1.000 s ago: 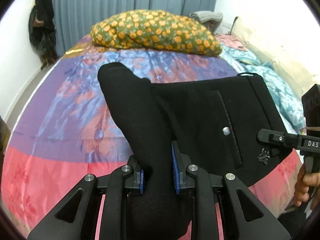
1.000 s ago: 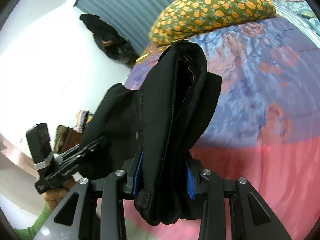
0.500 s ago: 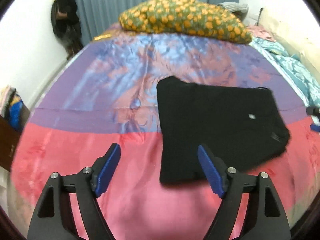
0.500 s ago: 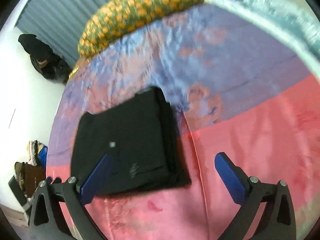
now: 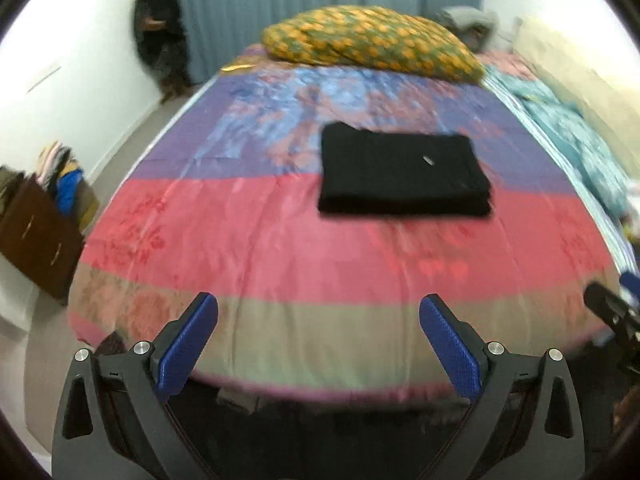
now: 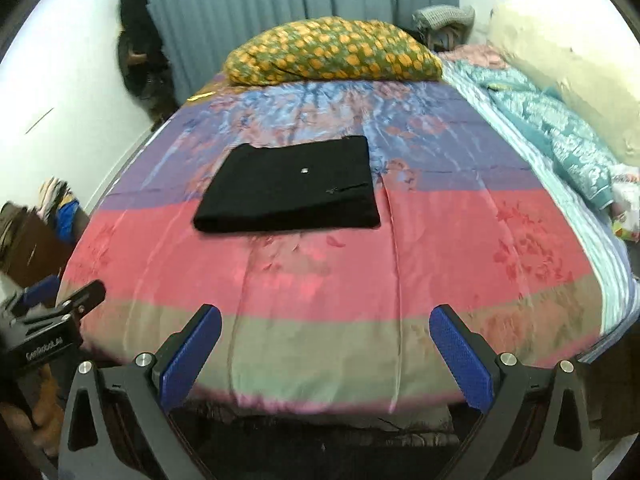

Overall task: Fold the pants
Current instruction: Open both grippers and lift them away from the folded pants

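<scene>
The black pants (image 5: 404, 176) lie folded into a flat rectangle on the colourful bedspread (image 5: 280, 248), a small silver button facing up. In the right wrist view the folded pants (image 6: 292, 184) sit left of centre. My left gripper (image 5: 319, 304) hangs back over the foot of the bed, its jaws still opening wide with nothing between them. My right gripper (image 6: 326, 314) is open and holds nothing, also well short of the pants. Each gripper shows at the edge of the other's view: the left gripper (image 6: 60, 312) and the right gripper (image 5: 612, 312).
A yellow patterned pillow (image 5: 372, 40) lies at the head of the bed. A teal blanket (image 5: 580, 140) runs along the right side. A brown cabinet (image 5: 36, 232) with clothes on it stands on the floor at left. Dark garments (image 5: 160, 32) hang by the curtain.
Both grippers let go of the pants, opened wide and pulled back toward the foot of the bed. The pants now lie flat and folded on the bedspread.
</scene>
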Demonstrator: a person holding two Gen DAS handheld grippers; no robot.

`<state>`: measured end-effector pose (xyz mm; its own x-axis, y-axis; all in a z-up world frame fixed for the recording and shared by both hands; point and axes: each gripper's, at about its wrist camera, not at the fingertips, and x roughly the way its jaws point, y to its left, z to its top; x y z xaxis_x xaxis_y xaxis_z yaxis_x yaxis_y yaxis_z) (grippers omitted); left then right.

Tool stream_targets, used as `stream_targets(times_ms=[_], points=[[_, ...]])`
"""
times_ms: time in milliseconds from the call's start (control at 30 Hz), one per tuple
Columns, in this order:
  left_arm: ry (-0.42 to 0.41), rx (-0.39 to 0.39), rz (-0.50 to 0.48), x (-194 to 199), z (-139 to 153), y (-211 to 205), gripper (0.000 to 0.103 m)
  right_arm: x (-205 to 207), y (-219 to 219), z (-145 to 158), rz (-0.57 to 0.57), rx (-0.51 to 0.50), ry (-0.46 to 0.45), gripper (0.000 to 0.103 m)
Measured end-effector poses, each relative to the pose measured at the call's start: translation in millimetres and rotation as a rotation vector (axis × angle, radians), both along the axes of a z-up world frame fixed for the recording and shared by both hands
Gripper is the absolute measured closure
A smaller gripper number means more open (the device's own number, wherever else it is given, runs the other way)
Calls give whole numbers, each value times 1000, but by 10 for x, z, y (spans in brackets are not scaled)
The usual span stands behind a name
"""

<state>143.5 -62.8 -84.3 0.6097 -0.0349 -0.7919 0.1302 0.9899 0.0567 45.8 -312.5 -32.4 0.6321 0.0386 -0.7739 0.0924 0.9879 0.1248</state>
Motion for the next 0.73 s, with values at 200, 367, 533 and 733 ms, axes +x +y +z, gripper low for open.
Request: stream_targets(times_ms=[200, 367, 533, 733], points=[[-32, -34, 26, -358, 249, 1, 2, -391, 136, 300, 11, -62, -83, 0], [-64, -7, 30, -429, 307, -29, 2, -424, 213, 316, 22, -61, -81, 0], [-64, 3, 32, -458, 288, -35, 2, -454, 250, 265, 29, -59, -60, 0], [-68, 10, 34, -453, 262, -51, 2, -457, 247, 256, 23, -60, -68, 0]])
